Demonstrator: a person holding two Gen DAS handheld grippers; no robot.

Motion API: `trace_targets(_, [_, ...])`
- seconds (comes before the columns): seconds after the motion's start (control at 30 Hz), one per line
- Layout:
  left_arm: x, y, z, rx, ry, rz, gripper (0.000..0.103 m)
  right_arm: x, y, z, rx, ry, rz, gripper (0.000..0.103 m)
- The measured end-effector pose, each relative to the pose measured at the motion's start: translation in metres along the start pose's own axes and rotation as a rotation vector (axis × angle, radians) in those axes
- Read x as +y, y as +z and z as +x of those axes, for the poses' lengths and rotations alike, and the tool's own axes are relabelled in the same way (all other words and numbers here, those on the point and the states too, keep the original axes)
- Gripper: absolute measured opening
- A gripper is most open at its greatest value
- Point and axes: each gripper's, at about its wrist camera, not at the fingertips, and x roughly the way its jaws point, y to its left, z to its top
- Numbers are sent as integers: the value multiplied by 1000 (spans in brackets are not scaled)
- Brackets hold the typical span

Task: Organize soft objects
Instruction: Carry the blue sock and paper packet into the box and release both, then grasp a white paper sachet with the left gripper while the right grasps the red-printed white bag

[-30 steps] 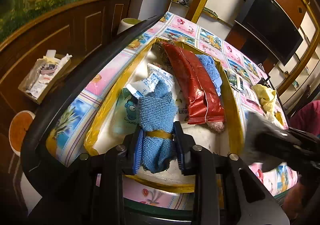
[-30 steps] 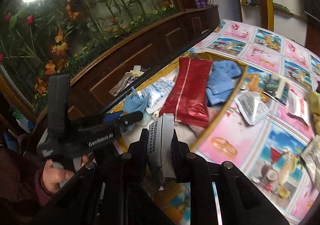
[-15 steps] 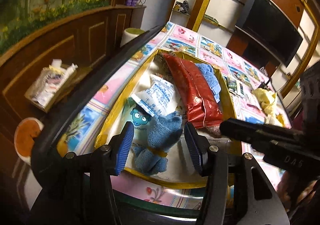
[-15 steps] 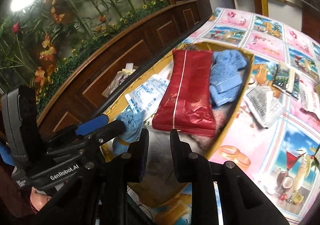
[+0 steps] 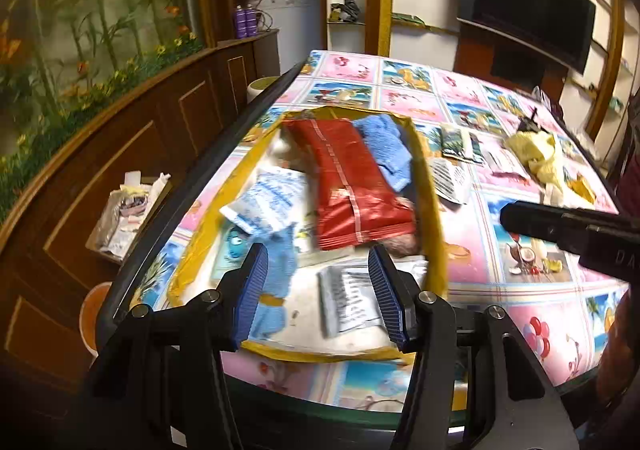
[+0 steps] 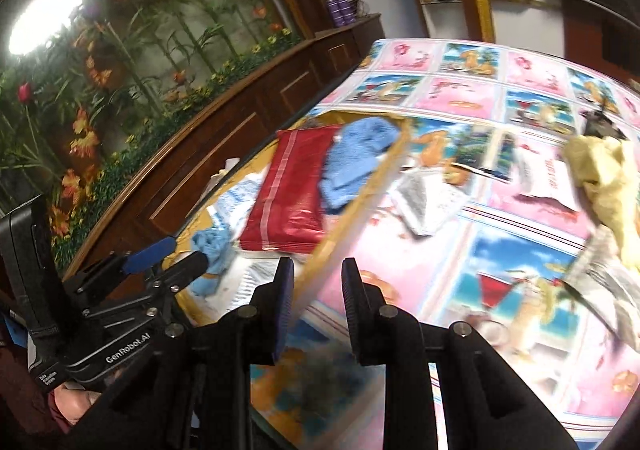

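- At the left of the yellow-rimmed tray (image 5: 434, 209), the rolled blue cloth (image 5: 276, 282) with its yellow band lies just inside the near-left corner. The left gripper (image 5: 316, 290) hangs over it with jaws spread and nothing between them. A careless sweep of its blue pads (image 5: 254, 290) could catch the roll and drag it out over the rim.
- Beside that, the silver packet (image 5: 348, 302) lies flat on the tray floor near the front edge. It is loose and light, so a brush from either tool could flip it off the desk (image 5: 520, 314).
- In the middle, the red pouch (image 5: 352, 185) lies across a white printed pack (image 5: 272, 201) and a folded blue towel (image 5: 388, 153). The stack looks uneven, and adding more on top may make it slide.
- Further right, the right gripper (image 6: 316, 306) is empty, its jaws barely parted and straddling the tray's near rim. Lowering there could tip or shove the whole tray.
- At the far right of the desk, the yellow cloth (image 6: 604, 177) and a grey packet (image 6: 424, 205) lie outside the tray. The narrow jaw gap would likely snag only a fold of the cloth, which could slip free on the way back.
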Motion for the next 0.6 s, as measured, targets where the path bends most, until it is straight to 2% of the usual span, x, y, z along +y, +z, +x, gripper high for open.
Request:
trace_targets(0.5, [-75, 10, 2, 22, 42, 168, 53, -105, -16, -62, -98, -132, 167, 26])
trace_targets(0.6, [-85, 13, 7, 45, 1, 179, 53, -125, -16, -73, -125, -161, 194, 36])
